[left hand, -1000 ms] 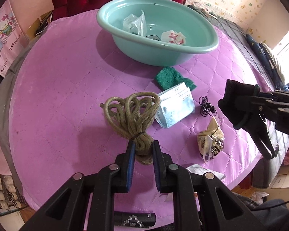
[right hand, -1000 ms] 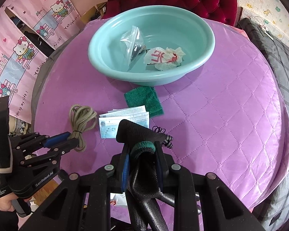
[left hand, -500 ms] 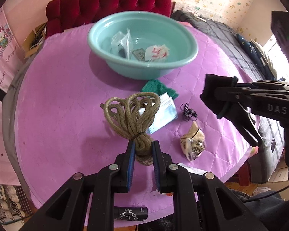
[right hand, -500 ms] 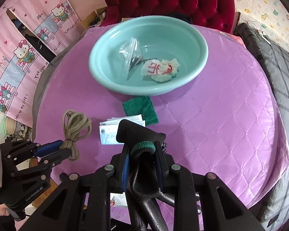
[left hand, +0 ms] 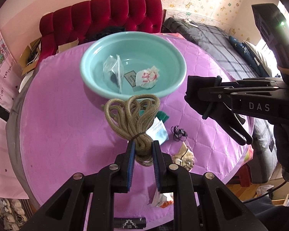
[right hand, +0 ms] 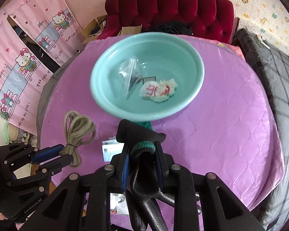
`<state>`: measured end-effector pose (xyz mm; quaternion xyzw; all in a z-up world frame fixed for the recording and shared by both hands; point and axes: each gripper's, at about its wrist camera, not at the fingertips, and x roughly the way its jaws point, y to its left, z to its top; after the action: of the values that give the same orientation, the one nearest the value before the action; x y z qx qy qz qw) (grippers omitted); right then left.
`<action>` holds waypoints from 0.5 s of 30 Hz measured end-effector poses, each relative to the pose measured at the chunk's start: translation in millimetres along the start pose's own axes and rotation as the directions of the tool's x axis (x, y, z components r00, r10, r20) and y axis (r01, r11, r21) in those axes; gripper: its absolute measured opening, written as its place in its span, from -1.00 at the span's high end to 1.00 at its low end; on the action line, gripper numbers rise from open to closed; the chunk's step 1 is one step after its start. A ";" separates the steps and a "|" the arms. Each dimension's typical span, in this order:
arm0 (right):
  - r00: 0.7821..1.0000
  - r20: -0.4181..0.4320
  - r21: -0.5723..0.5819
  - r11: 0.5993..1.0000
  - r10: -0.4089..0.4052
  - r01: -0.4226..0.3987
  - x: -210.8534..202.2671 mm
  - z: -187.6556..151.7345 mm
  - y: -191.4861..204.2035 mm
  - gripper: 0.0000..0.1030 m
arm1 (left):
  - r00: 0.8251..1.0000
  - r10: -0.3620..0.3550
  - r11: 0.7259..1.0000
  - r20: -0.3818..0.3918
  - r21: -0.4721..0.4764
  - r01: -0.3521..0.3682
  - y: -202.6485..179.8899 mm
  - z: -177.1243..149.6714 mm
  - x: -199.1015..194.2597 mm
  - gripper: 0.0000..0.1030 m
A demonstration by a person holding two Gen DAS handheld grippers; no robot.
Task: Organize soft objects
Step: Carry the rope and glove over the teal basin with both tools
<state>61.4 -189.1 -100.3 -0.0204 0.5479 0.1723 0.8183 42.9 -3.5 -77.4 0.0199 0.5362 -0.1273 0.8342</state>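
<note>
My left gripper is shut on the bound end of a coiled olive rope, which hangs clear of the purple table. In the right wrist view the same gripper and rope sit low at the left. My right gripper is shut on the green cuff of a black glove, whose fingers dangle toward the camera. The left wrist view shows that glove at the right, level with the teal basin. The basin holds a clear bag and a crumpled white-and-red wrapper.
On the quilted purple cover lie a green cloth, a pack of face masks, black hair ties, a beige bag and a snack wrapper. A red tufted headboard stands behind the basin.
Both grippers have risen with their loads. The rope has come up off the table, and the glove has moved higher and nearer the basin.
</note>
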 end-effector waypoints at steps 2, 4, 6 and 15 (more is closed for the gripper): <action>1.000 0.009 -0.004 1.000 -0.009 0.009 -3.0 5.9 -0.7 0.53 | 1.000 -0.004 1.000 0.005 0.005 0.004 -0.4 6.3 -0.6 0.63; 1.000 0.019 -0.004 1.000 -0.013 0.013 -5.8 13.5 -2.4 0.53 | 1.000 -0.004 1.000 0.013 0.016 0.004 -1.6 14.6 -1.1 0.63; 1.000 0.024 -0.004 1.000 -0.016 0.016 -7.2 19.4 -3.6 0.53 | 1.000 -0.003 1.000 0.019 0.024 0.002 -2.7 20.6 -1.5 0.63; 0.998 0.055 -0.011 1.000 -0.027 0.028 -10.3 54.2 -13.0 0.53 | 0.999 0.001 0.999 0.041 0.046 -0.003 -2.7 57.4 3.6 0.63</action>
<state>110.1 -192.0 -71.3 -0.0282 0.5240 0.1648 0.8351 94.7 -16.5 -56.0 0.0370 0.5157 -0.1392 0.8445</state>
